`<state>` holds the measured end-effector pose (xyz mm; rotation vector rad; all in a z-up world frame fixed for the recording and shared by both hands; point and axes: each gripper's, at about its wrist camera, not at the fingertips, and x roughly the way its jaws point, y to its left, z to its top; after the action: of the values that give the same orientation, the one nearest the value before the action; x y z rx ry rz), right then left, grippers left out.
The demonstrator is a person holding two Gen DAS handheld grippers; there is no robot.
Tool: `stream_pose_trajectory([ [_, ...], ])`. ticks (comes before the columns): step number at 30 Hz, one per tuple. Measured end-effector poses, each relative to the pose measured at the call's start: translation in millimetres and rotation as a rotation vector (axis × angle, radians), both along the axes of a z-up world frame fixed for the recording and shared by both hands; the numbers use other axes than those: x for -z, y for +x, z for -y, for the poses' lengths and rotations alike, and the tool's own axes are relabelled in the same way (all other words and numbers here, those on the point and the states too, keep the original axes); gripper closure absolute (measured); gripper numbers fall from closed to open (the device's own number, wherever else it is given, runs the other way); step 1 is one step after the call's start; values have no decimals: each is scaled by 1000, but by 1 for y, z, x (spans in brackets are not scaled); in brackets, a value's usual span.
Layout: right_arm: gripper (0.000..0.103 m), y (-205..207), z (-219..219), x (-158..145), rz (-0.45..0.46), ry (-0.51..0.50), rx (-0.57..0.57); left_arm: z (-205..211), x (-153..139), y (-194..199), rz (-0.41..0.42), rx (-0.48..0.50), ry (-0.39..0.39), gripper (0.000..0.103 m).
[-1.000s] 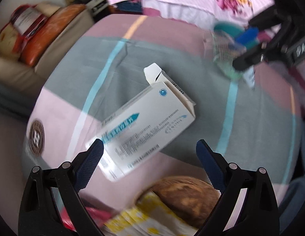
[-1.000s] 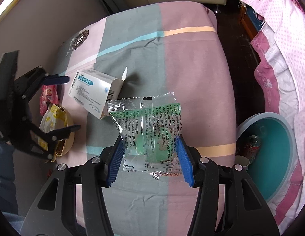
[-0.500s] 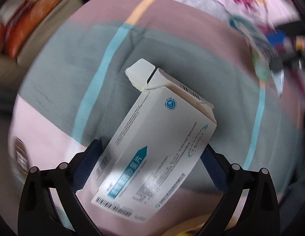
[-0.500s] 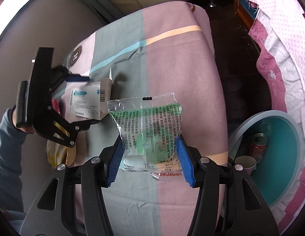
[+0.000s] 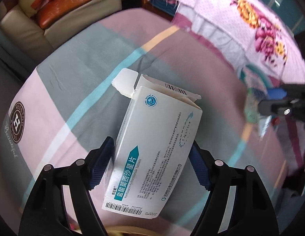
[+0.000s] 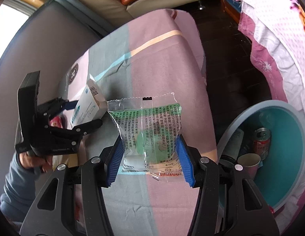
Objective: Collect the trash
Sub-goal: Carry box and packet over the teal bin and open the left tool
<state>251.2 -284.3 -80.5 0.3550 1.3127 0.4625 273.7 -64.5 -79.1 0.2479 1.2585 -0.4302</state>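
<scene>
Where the two dark-blue pads close on its long sides, the white moxifloxacin tablet box [image 5: 156, 143] sits clamped in the left gripper [image 5: 152, 165], raised off the striped pink-and-grey bedcover [image 5: 77, 74] with its torn end flap [image 5: 124, 82] standing open at the far end. In the right wrist view the same box [image 6: 87, 106] shows tilted between the left gripper's fingers, off to the left. The right gripper [image 6: 150, 157] pinches a clear-and-green snack wrapper [image 6: 148, 129] between its bright-blue pads [image 6: 116, 159], the wrapper standing upright above the bedcover [image 6: 162, 63], its upper left corner just beside the box. To the right, down beside the bed, a teal trash bin [image 6: 286, 141] with a grey rim holds a red drink can [image 6: 261, 139] and a paper cup [image 6: 248, 161]. Beyond the bed stands a cream sofa [image 5: 81, 13] with an orange cushion [image 5: 73, 2]; a floral pink sheet [image 5: 240, 19] hangs at the right.
</scene>
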Motion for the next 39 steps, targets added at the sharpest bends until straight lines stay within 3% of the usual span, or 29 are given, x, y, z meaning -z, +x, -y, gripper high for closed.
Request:
stream_pose_trajectory([
  [7,53,-18,33,-7,16,42,84,30,-24,-35,42,-23,-46,27],
  [16,53,-50,78,-11,33,91,180,69,-27,-82,46,-36,-62,27],
  [22,53,-73,107,-19,74,53,219,103,-31,-103,39,-45,-147,27],
  [39,53,-108,203,-22,117,31,396,202,-33,-106,24,14,-224,27],
])
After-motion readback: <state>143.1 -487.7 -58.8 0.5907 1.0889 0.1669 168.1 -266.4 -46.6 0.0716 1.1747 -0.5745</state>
